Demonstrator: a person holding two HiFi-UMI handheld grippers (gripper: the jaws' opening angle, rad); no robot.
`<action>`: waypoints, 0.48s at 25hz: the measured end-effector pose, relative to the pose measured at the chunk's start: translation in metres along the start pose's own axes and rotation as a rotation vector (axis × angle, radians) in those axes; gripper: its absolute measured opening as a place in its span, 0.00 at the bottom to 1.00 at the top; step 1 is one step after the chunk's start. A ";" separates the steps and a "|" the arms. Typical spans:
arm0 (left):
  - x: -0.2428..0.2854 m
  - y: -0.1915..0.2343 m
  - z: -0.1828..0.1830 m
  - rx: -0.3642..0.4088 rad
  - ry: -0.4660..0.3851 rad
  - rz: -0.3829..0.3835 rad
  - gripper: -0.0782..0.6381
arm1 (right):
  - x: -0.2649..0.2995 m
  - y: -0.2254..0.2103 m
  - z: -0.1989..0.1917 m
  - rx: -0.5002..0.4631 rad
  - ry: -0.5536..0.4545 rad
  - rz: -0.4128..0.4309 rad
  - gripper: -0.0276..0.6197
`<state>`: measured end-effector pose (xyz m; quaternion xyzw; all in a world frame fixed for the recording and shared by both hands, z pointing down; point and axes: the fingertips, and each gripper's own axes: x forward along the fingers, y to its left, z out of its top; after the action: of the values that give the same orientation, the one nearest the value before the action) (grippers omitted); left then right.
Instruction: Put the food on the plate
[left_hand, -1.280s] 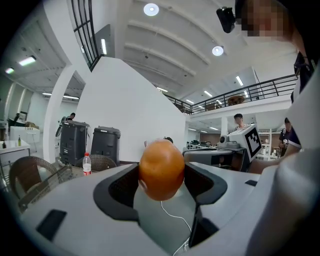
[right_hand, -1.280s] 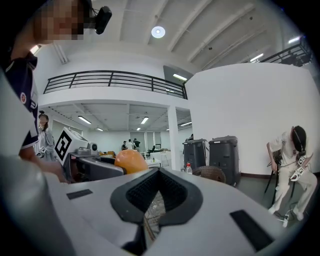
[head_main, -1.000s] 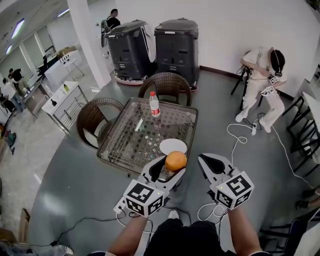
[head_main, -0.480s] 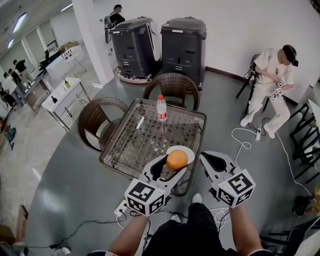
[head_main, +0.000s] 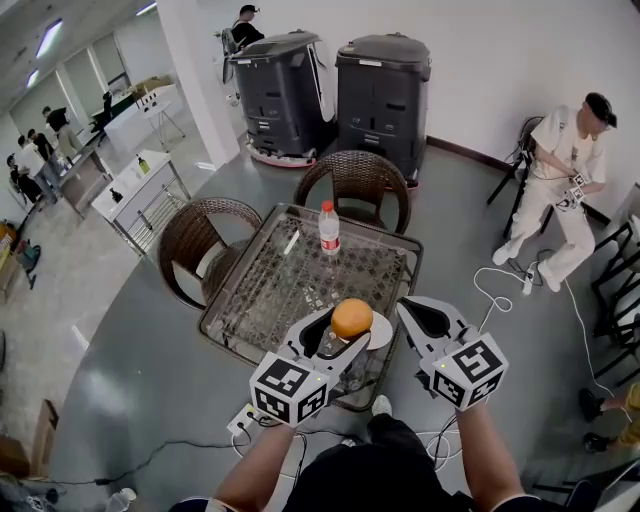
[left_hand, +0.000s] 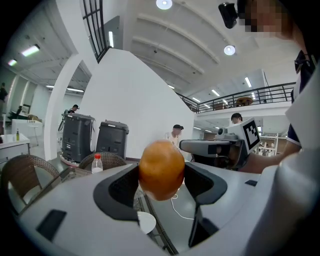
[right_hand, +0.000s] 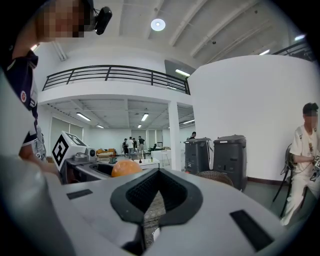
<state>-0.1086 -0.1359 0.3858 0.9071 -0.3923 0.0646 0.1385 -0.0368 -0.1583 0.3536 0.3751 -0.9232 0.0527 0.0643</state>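
An orange (head_main: 352, 318) sits between the jaws of my left gripper (head_main: 346, 328), which is shut on it and holds it above the near right corner of the glass table (head_main: 290, 280). The white plate (head_main: 381, 331) lies on that corner, mostly hidden behind the orange. In the left gripper view the orange (left_hand: 161, 170) fills the gap between the jaws, and the plate (left_hand: 146, 222) shows below it. My right gripper (head_main: 412, 308) hangs to the right of the orange, shut and with nothing in it. From the right gripper view, the orange (right_hand: 125, 168) is off to the left.
A water bottle (head_main: 329, 228) stands at the table's far side. Two wicker chairs (head_main: 355, 180) (head_main: 200, 240) flank the table. Two black bins (head_main: 330, 85) stand by the wall. A person sits at the right (head_main: 565, 170). Cables (head_main: 500, 280) and a power strip (head_main: 245, 420) lie on the floor.
I have moved closer to the table with both grippers. The orange, still held, now hangs over the plate, which showed clear beyond it earlier.
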 end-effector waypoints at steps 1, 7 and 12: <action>0.004 0.002 0.000 0.000 0.009 0.005 0.52 | 0.004 -0.005 0.000 0.003 0.001 0.007 0.05; 0.028 0.013 -0.002 -0.006 0.054 0.034 0.52 | 0.021 -0.030 -0.003 0.029 0.000 0.046 0.05; 0.042 0.020 -0.003 -0.011 0.075 0.056 0.52 | 0.030 -0.047 -0.010 0.051 0.011 0.064 0.05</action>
<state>-0.0941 -0.1773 0.4023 0.8918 -0.4125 0.1004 0.1564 -0.0245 -0.2105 0.3702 0.3467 -0.9327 0.0804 0.0583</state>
